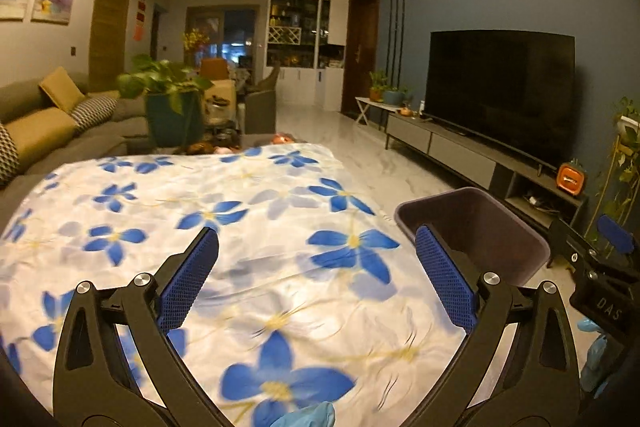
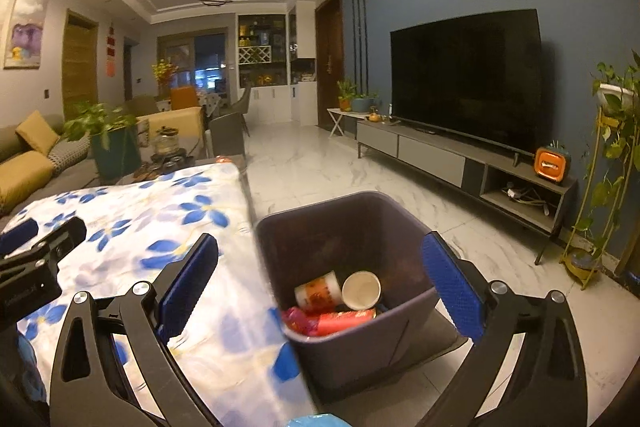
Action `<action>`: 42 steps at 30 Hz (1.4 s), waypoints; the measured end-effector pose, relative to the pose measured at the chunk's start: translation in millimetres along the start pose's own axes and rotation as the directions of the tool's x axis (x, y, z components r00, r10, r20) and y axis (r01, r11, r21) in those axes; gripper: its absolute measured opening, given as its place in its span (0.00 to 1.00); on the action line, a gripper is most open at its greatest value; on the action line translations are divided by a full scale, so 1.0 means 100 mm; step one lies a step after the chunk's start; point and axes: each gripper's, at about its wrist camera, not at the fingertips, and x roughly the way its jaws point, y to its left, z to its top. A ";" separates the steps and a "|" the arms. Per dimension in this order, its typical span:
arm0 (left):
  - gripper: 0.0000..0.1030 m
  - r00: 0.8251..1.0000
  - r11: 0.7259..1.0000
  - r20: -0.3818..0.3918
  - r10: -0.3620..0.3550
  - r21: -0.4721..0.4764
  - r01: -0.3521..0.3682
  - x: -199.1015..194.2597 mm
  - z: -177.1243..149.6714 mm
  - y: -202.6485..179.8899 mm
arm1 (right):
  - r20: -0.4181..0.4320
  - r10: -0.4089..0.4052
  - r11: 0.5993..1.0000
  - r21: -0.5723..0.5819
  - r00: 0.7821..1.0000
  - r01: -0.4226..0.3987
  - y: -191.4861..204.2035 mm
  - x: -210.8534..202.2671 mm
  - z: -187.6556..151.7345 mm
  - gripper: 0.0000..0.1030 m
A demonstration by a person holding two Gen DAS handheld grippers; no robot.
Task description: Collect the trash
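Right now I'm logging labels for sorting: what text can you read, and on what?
"DAS": on the black body of the right hand-held gripper, seen from the left wrist.
Red print on the paper cup in the bin: too blurred.
Red wall hangings: too small.

The bench (image 1: 248,227) top lies bare; the bin (image 2: 360,347) mouth beside it opens upward, unobstructed.

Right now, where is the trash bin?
The dark bin stands on the floor by the flowered table's right edge, below the open right gripper; cups lie inside.
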 end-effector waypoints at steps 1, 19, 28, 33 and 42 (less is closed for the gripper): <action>0.94 1.000 1.000 0.005 0.005 0.004 -0.005 -0.10 -0.01 0.04 | -0.002 0.007 1.000 -0.002 1.000 -0.007 0.04 -0.07 -0.01 0.95; 0.94 0.997 0.996 0.029 0.073 -0.062 -0.071 -1.02 -0.25 0.48 | 0.030 0.035 0.999 -0.042 0.999 -0.034 0.53 -0.93 -0.11 0.94; 0.94 0.997 0.995 0.026 0.072 -0.071 -0.070 -1.17 -0.32 0.54 | 0.058 0.053 0.997 -0.053 0.997 -0.050 0.62 -1.10 -0.13 0.95; 0.94 0.997 0.996 0.028 0.067 -0.068 -0.064 -1.21 -0.33 0.51 | 0.062 0.055 0.997 -0.050 0.997 -0.052 0.59 -1.14 -0.14 0.95; 0.94 0.998 0.996 0.025 0.053 -0.070 -0.051 -1.22 -0.32 0.48 | 0.063 0.051 0.998 -0.044 0.997 -0.049 0.59 -1.15 -0.15 0.95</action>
